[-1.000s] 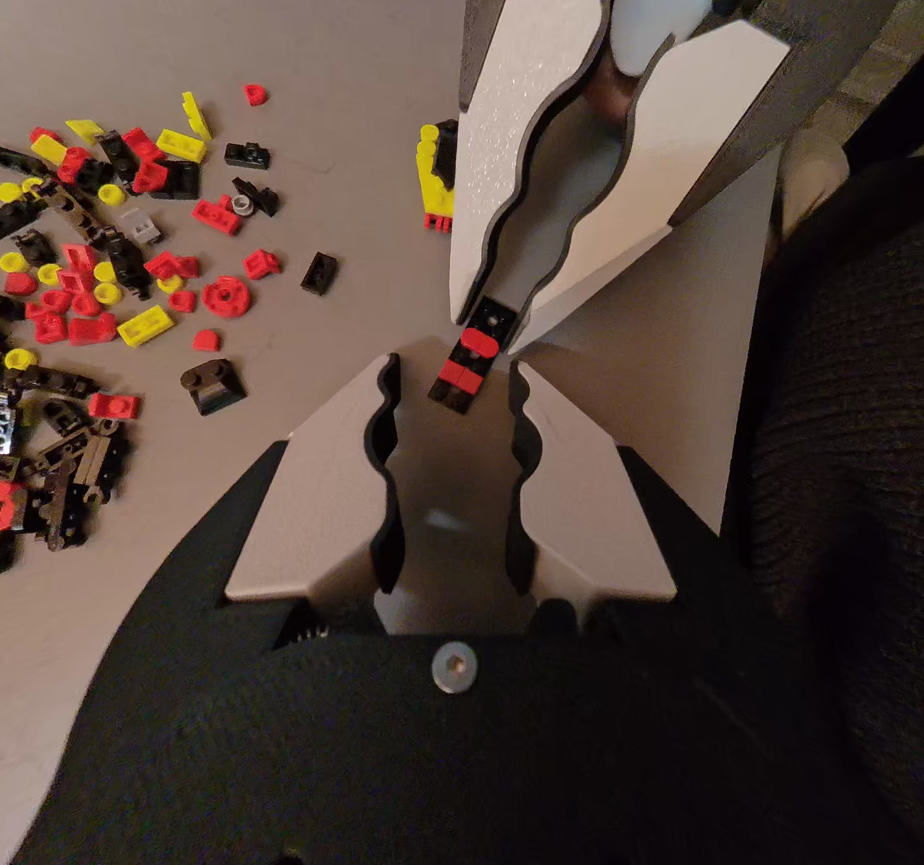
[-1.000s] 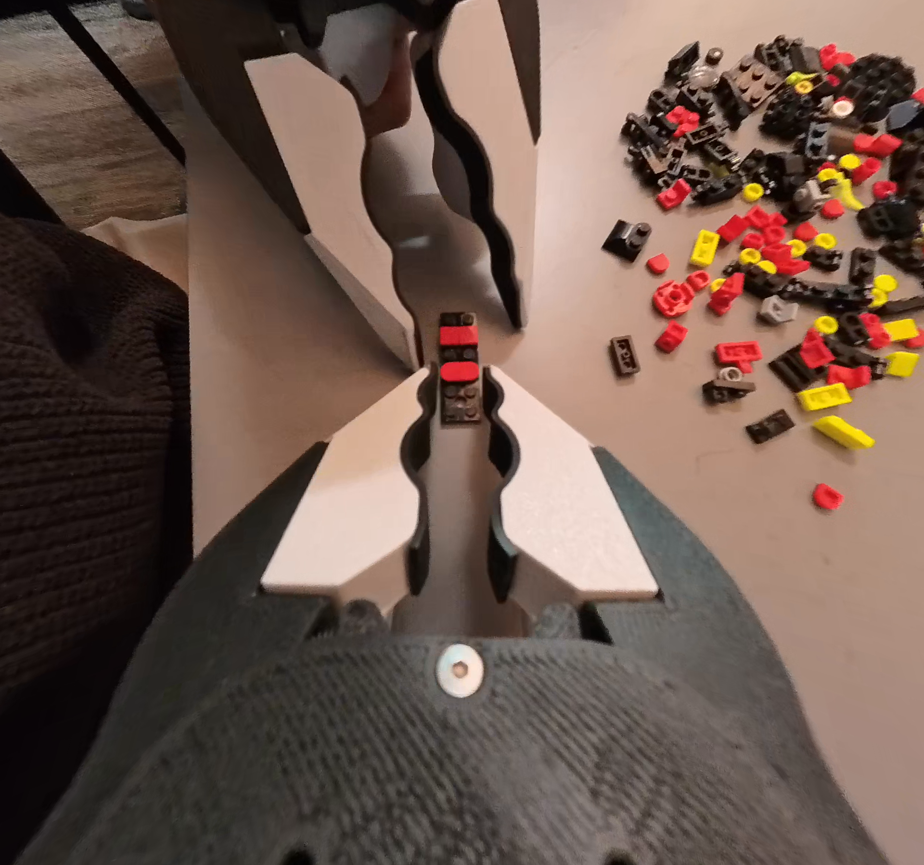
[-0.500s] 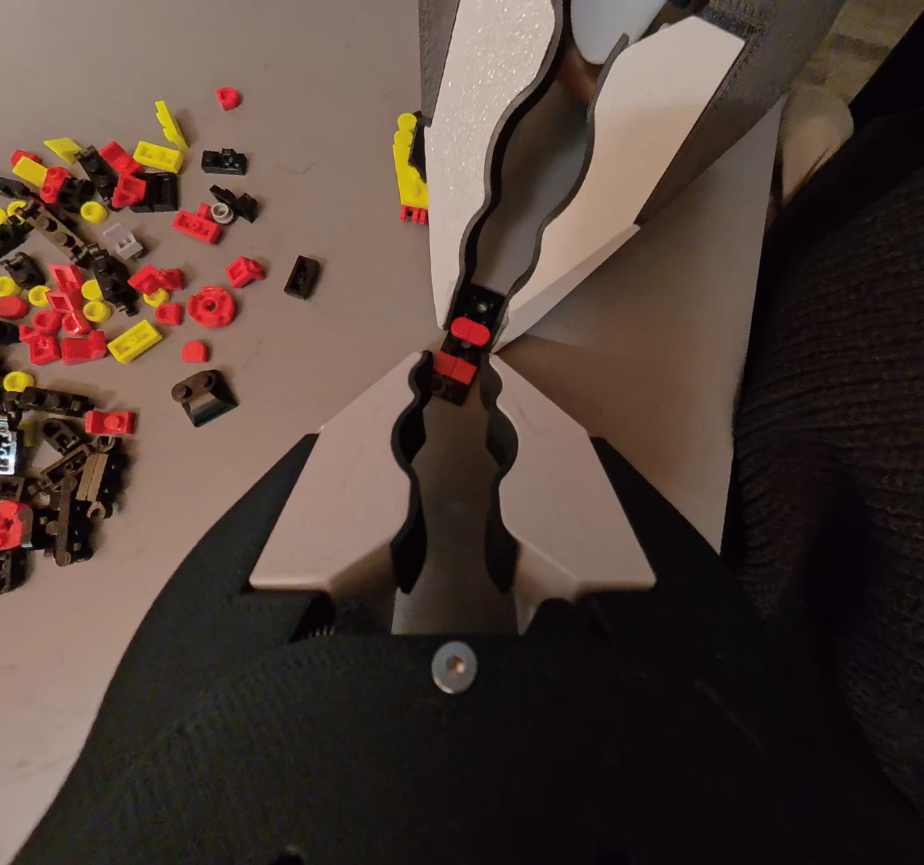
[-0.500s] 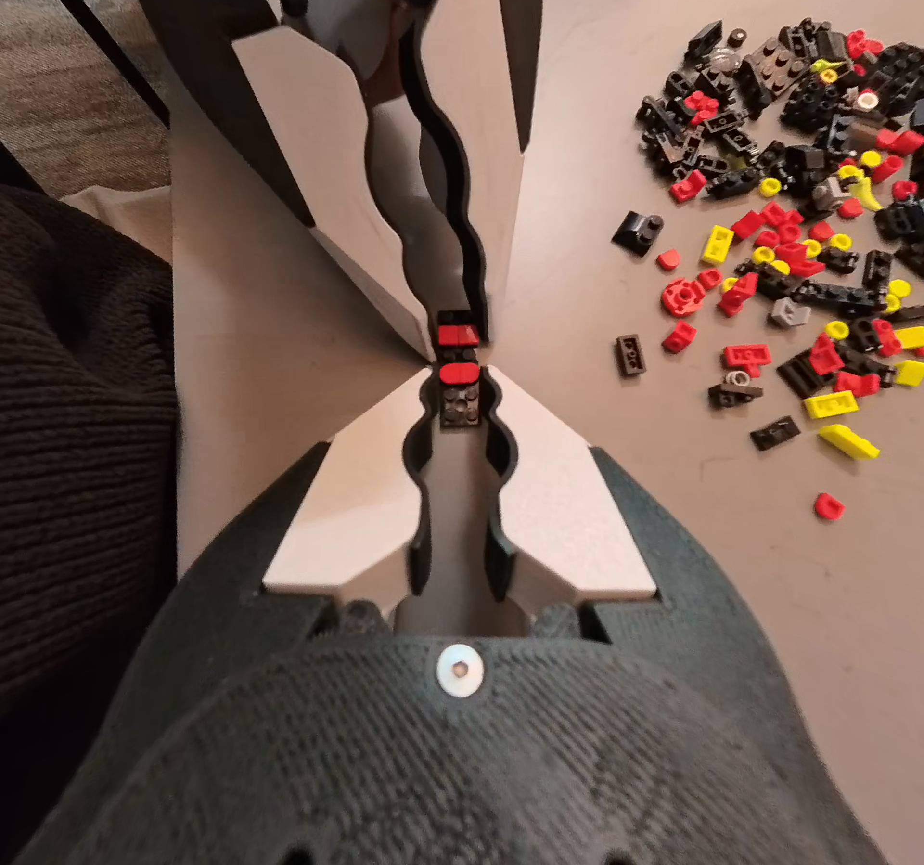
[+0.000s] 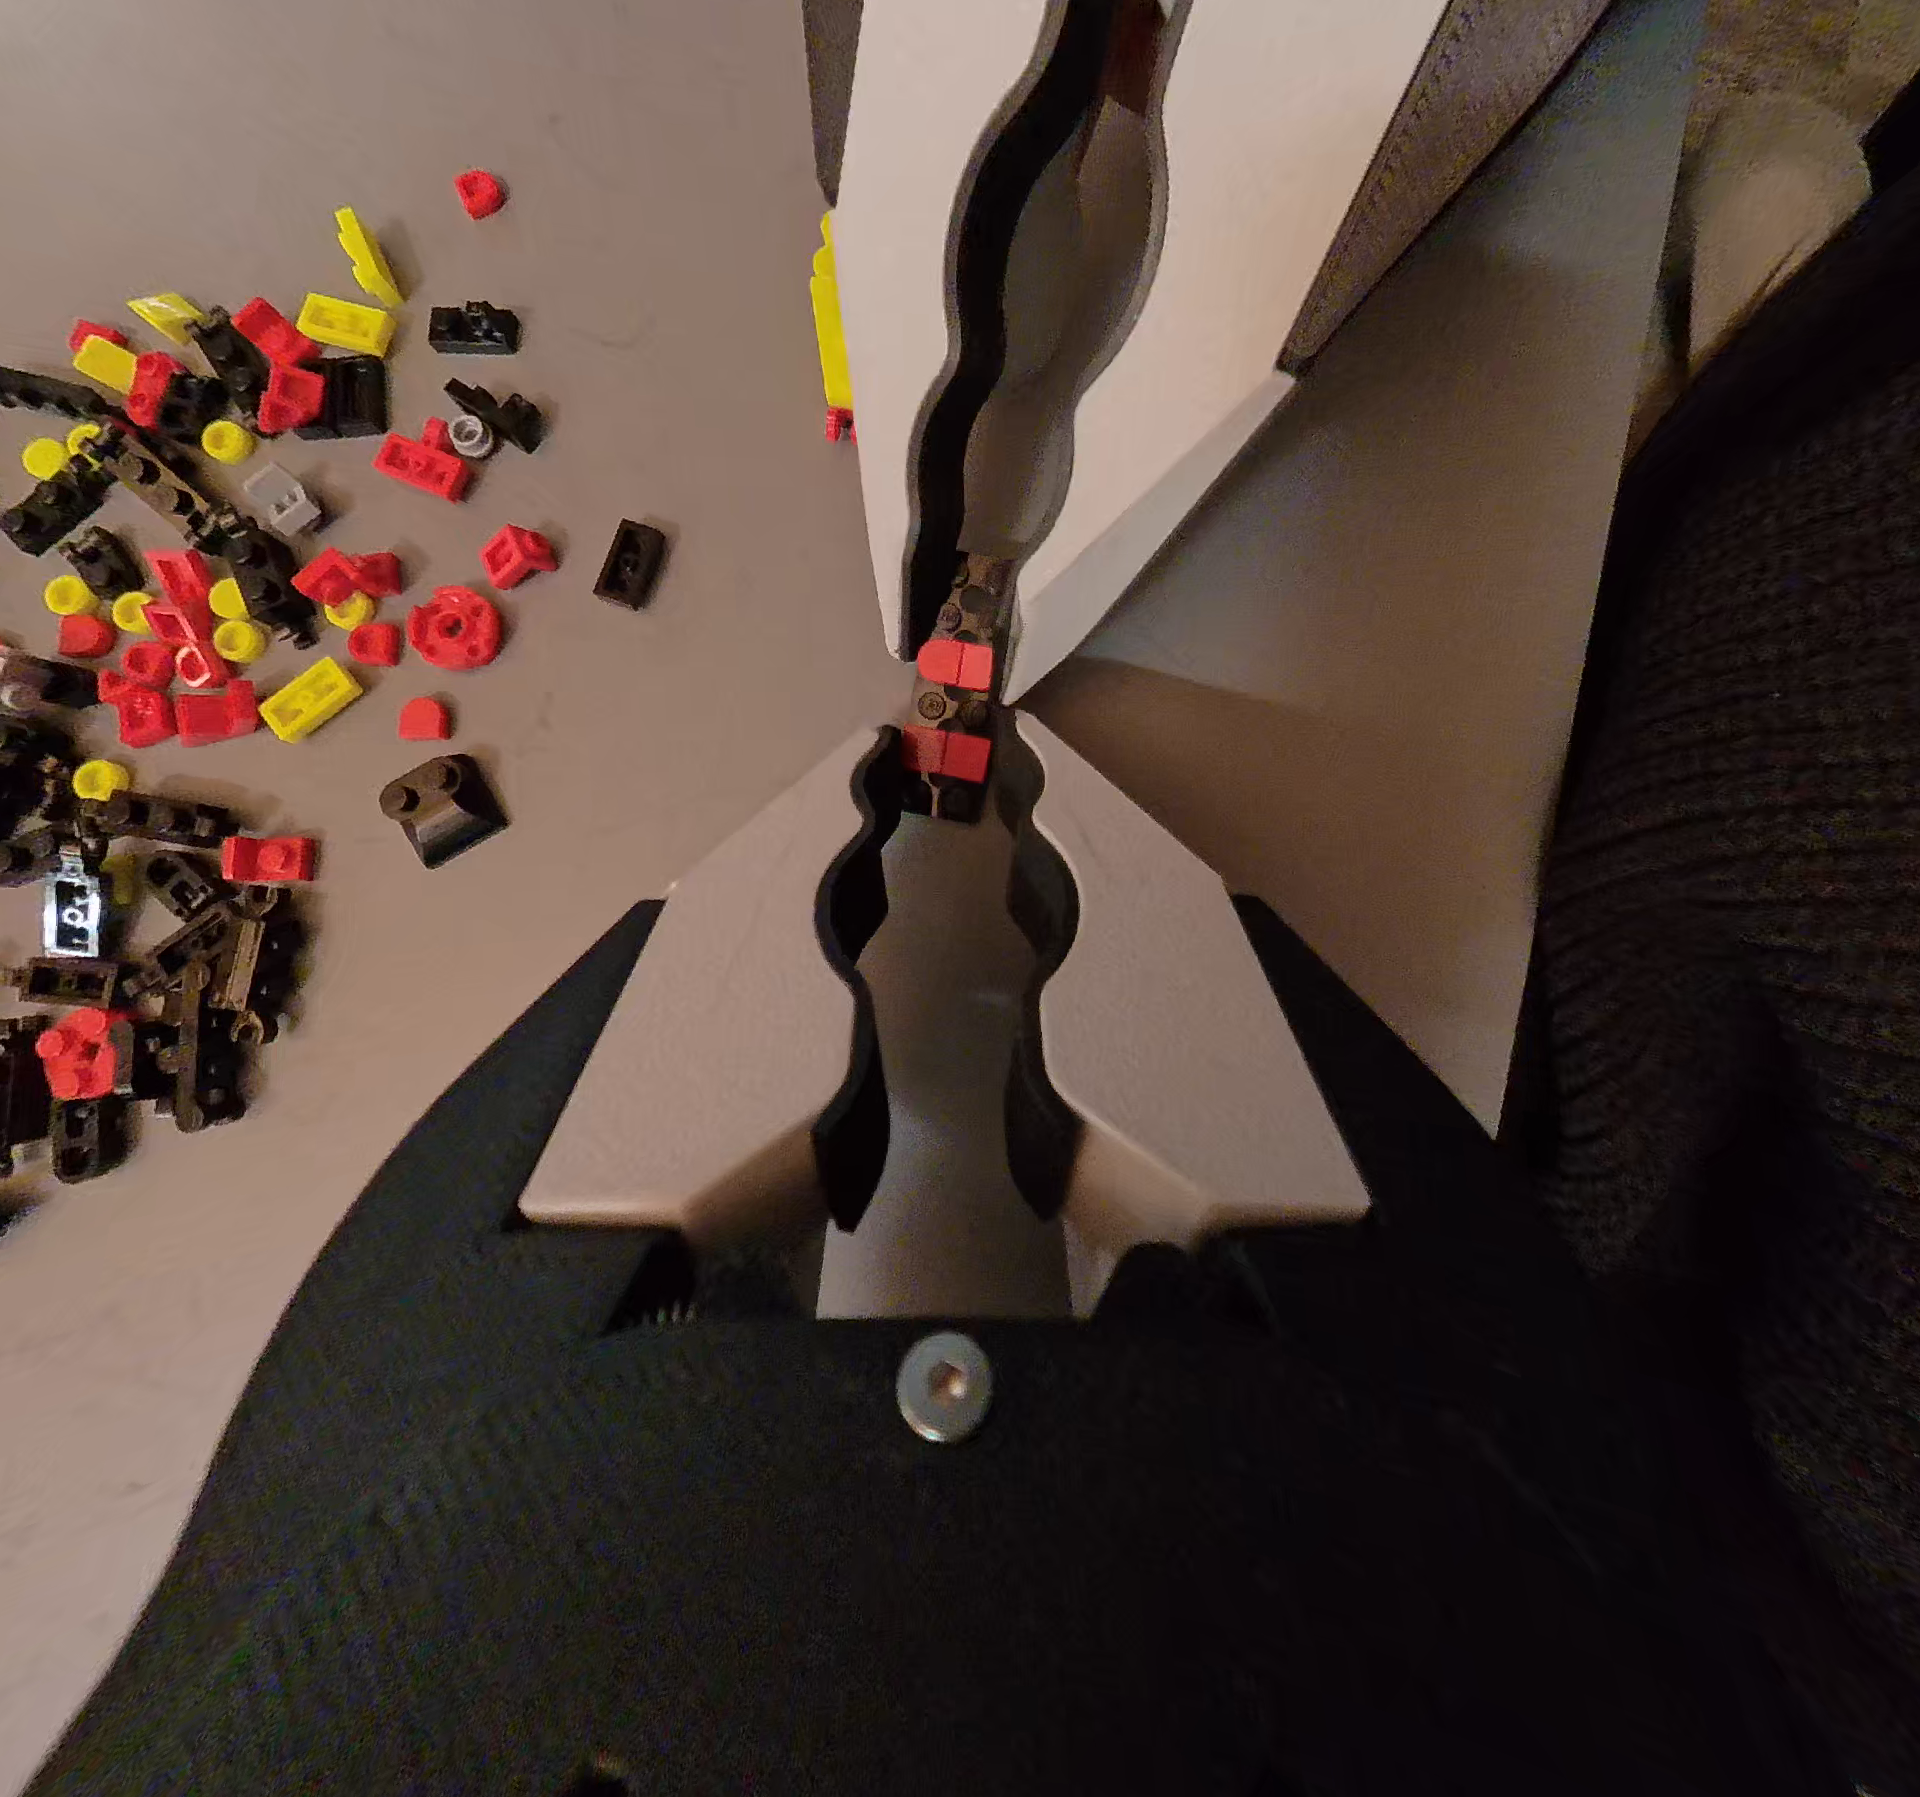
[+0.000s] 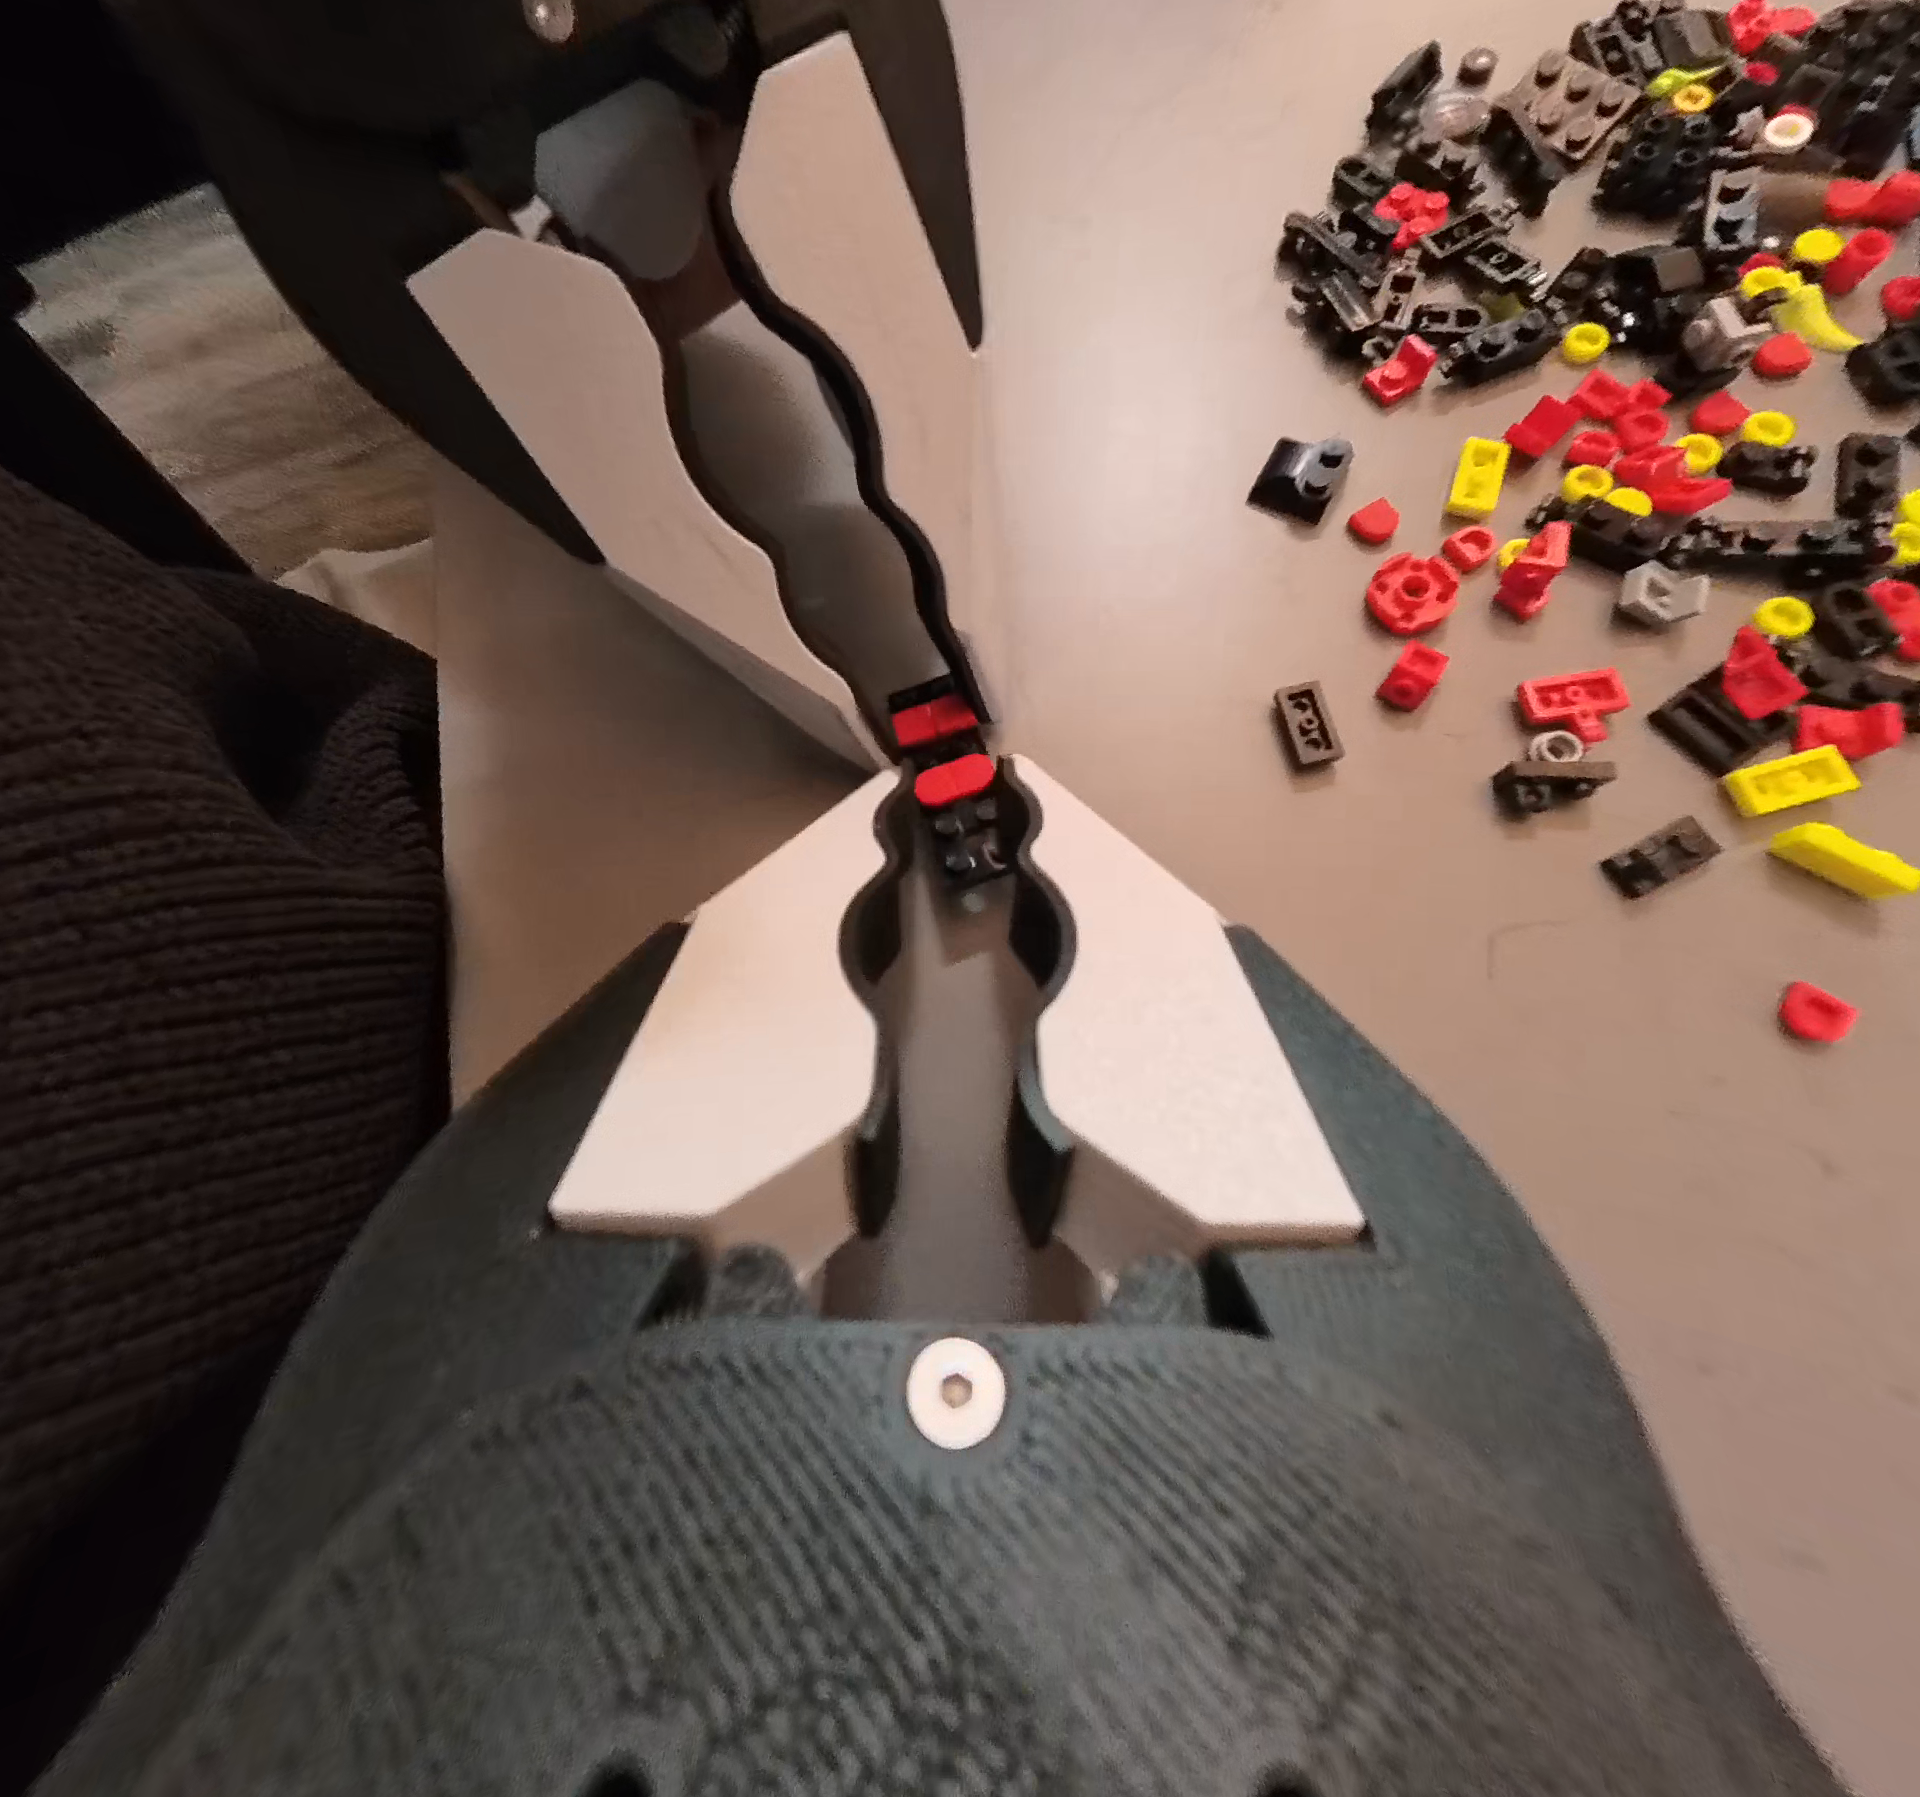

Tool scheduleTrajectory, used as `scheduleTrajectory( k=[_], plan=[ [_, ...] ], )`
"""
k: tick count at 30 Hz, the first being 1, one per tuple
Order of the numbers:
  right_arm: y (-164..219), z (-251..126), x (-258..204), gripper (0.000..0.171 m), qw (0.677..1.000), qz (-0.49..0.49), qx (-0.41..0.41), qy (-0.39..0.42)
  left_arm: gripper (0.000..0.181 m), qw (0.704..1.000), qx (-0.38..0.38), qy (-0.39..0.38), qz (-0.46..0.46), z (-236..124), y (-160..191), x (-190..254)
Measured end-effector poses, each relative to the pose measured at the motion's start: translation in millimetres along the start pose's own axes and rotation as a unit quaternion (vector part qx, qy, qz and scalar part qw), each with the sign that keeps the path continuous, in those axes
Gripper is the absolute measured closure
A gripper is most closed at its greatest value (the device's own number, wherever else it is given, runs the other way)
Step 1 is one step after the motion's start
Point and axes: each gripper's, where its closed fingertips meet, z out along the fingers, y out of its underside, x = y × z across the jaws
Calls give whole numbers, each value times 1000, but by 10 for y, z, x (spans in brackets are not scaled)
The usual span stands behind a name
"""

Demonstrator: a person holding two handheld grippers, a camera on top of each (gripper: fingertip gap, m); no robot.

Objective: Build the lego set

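A small black and red lego assembly (image 5: 951, 698) is held above the table between the two grippers, which meet tip to tip. My left gripper (image 5: 943, 776) is shut on its near end with the red tiles. My right gripper (image 5: 961, 641) comes in from the top of the left wrist view and is shut on the far black end. In the right wrist view my right gripper (image 6: 958, 817) grips the black studded end of the assembly (image 6: 951, 781), and my left gripper (image 6: 935, 708) reaches in from above onto the other end.
A pile of loose black, red and yellow pieces (image 5: 208, 604) lies on the tan table (image 5: 520, 85), and shows at the right in the right wrist view (image 6: 1662, 397). A yellow sub-build (image 5: 831, 334) stands behind the right gripper. A dark knit garment (image 6: 156, 812) is at the table edge. Only a small space, under 4 cm, lies between the two pairs of fingers.
My left gripper was open a second ago. It has moved up to the assembly and shut on its free end. The right gripper has kept its hold throughout.
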Motion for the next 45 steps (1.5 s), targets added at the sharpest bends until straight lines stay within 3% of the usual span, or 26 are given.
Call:
scheduleTrajectory(
  k=[5,13,20,42,45],
  plan=[
    [-35,1,-28,157,1000,-12,3,-4,163,1000,11,5,13,-15,26,-2],
    [-1,-6,-44,157,999,-40,-6,4,150,999,27,25,20,-75,64,11],
    [51,15,-62,157,999,-34,-18,-6,164,998,23,55,-35,-97,47,16],
    [67,60,-114,157,998,-52,-24,-12,174,999,18,43,-13,-108,27,18],
    [67,62,-120,157,998,-54,-24,-13,181,1000,18,-10,8,-111,21,-119]
  ],
)
